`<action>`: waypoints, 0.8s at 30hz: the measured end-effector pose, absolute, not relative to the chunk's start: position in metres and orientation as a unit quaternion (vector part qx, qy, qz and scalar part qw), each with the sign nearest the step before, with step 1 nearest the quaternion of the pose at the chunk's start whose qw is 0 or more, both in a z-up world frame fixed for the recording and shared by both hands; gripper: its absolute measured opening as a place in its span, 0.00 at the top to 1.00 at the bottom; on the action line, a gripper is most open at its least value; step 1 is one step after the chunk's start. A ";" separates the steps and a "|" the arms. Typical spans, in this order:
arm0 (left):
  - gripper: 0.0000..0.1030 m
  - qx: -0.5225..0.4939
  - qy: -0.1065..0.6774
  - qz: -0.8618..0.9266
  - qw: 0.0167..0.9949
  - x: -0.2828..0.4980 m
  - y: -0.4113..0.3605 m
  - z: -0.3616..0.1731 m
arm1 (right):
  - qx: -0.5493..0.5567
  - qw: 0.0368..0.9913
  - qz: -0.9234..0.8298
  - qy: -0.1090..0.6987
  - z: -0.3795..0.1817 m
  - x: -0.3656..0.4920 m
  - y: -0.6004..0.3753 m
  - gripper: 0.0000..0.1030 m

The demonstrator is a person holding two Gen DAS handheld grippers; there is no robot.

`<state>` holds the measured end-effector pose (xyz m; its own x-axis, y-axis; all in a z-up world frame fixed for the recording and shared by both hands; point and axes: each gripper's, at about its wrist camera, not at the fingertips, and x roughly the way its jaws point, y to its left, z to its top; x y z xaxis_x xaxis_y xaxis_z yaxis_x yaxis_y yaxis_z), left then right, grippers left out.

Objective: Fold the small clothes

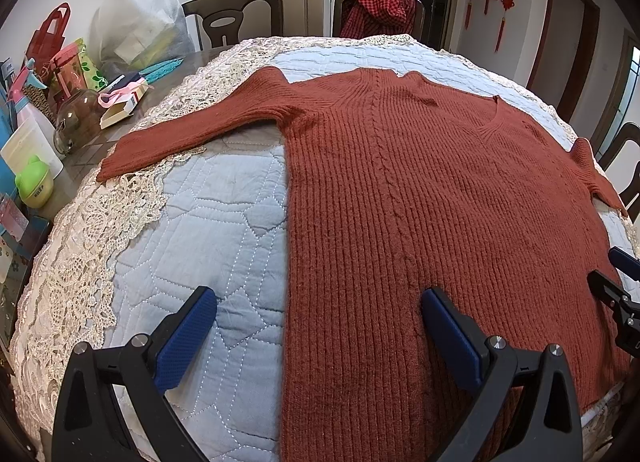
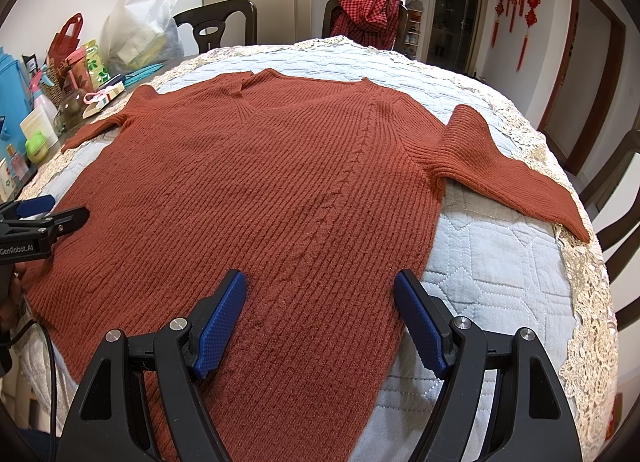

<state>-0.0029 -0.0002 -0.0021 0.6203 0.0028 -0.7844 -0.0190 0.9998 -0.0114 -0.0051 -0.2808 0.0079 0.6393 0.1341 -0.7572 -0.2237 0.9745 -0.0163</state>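
Observation:
A rust-red ribbed V-neck sweater point(image 1: 420, 182) point(image 2: 260, 190) lies flat and spread on a light blue quilted cover point(image 1: 208, 230) point(image 2: 500, 262), both sleeves stretched out sideways. My left gripper point(image 1: 320, 326) hovers open over the sweater's left hem edge, one blue pad over the quilt, the other over the knit. My right gripper point(image 2: 320, 310) hovers open over the right hem side, nothing between its pads. The right gripper point(image 1: 616, 286) shows at the left wrist view's right edge, and the left gripper point(image 2: 44, 214) at the right wrist view's left edge.
A lace cloth point(image 1: 80, 262) borders the quilt. Clutter crowds the table's left side: a glass jar point(image 1: 76, 122), bags point(image 1: 144, 18), bottles, a green container point(image 1: 34, 182). Dark chairs point(image 1: 236, 14) stand behind; one point(image 1: 380, 10) carries a red checked garment. Another chair point(image 2: 616, 190) stands at right.

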 end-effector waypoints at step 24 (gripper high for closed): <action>0.00 -0.012 0.437 0.009 0.899 -0.003 0.004 -0.003 | -0.054 0.904 0.099 0.413 0.008 -0.005 -0.281 0.26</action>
